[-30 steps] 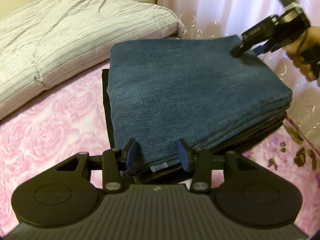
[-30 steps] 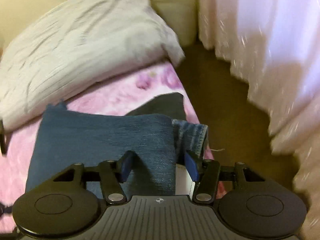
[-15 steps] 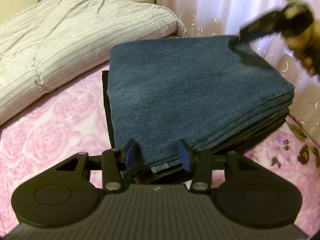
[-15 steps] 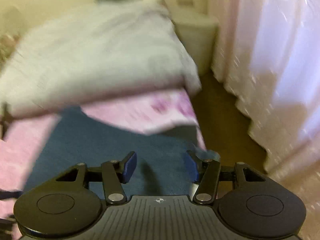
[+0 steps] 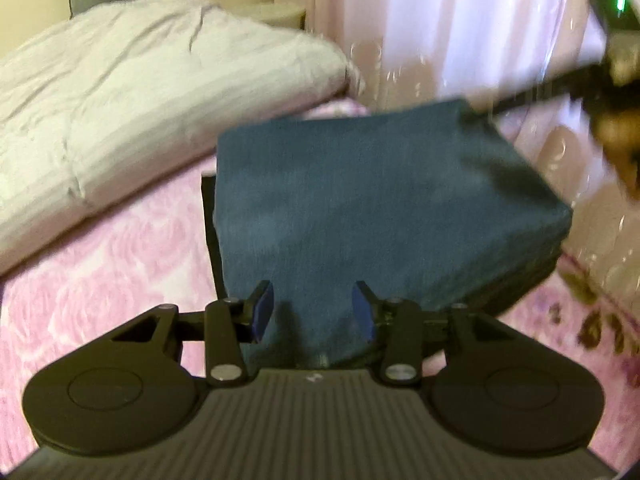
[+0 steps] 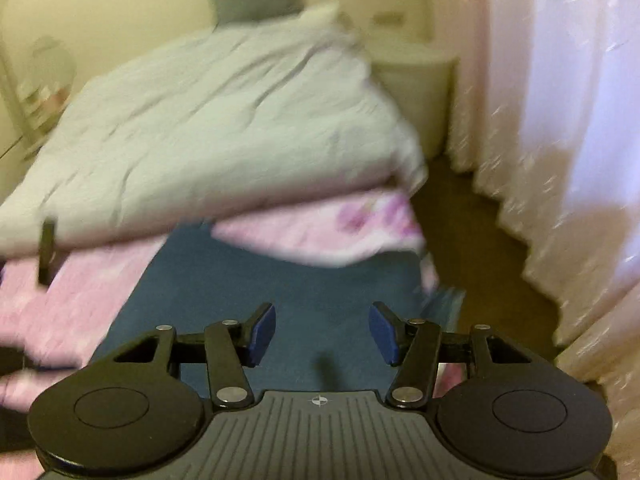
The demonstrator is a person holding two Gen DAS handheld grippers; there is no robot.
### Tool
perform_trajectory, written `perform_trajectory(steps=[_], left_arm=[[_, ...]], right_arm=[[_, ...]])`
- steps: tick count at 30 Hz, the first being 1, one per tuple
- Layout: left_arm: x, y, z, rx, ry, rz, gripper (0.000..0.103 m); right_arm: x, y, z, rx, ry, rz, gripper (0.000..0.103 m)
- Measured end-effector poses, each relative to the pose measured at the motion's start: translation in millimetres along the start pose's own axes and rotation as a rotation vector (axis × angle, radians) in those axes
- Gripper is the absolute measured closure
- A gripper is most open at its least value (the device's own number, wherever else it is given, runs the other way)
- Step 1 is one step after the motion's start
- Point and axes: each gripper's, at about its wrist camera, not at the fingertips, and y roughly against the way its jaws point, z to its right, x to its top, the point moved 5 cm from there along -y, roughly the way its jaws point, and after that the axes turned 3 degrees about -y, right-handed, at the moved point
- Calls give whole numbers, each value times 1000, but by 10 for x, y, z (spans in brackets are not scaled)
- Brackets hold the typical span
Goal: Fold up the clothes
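Observation:
A folded pair of blue jeans (image 5: 372,200) lies as a thick square stack on the pink rose bedspread (image 5: 100,280). A dark garment (image 5: 208,216) shows under its left edge. My left gripper (image 5: 314,312) is open, its blue pads just above the near edge of the jeans. My right gripper (image 6: 322,334) is open and empty above the jeans (image 6: 248,312); in the left wrist view it is a blurred dark shape (image 5: 560,80) over the stack's far right corner. Both views are motion-blurred.
A striped white duvet (image 5: 140,92) lies bunched across the bed behind the jeans. Sheer pink curtains (image 6: 560,120) hang on the right, with brown floor (image 6: 480,232) between them and the bed. A round white side table (image 6: 416,80) stands at the far corner.
My right gripper has let go of the jeans' far corner, opened wider and lifted up and back. My left gripper has risen slightly from the near edge of the stack. The jeans stay folded.

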Motion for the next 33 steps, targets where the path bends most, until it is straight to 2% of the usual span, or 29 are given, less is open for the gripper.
perform_trajectory(steps=[2, 4, 6, 9, 14, 17, 21, 24, 29, 33], left_arm=[[87, -68, -21, -8, -2, -1, 65], [67, -150, -48, -14, 5, -22, 65], [47, -232, -75, -19, 11, -42, 65], [18, -354, -115, -27, 22, -73, 64], [-32, -557, -181, -40, 38, -123, 61], [-28, -370, -170, -37, 39, -96, 67], [-61, -96, -87, -47, 27, -70, 66], [-164, -142, 11, -60, -14, -93, 66], [-206, -148, 59, -46, -37, -111, 60], [-198, -117, 68, -24, -40, -120, 59]], right_arm=[[-128, -209, 139, 1, -40, -38, 48], [-193, -331, 197, -7, -16, -44, 48], [-187, -308, 133, -18, 19, -53, 48], [-181, -124, 14, -7, 8, -46, 48], [-503, -63, -88, 28, 40, -84, 48], [-527, 123, -115, 33, 28, -60, 48], [-665, 438, -285, 39, 76, -39, 48], [-905, 328, -330, 33, 115, -104, 48], [-1003, 225, -341, 18, 163, -114, 48], [-1130, 187, -454, -25, 276, -112, 47]])
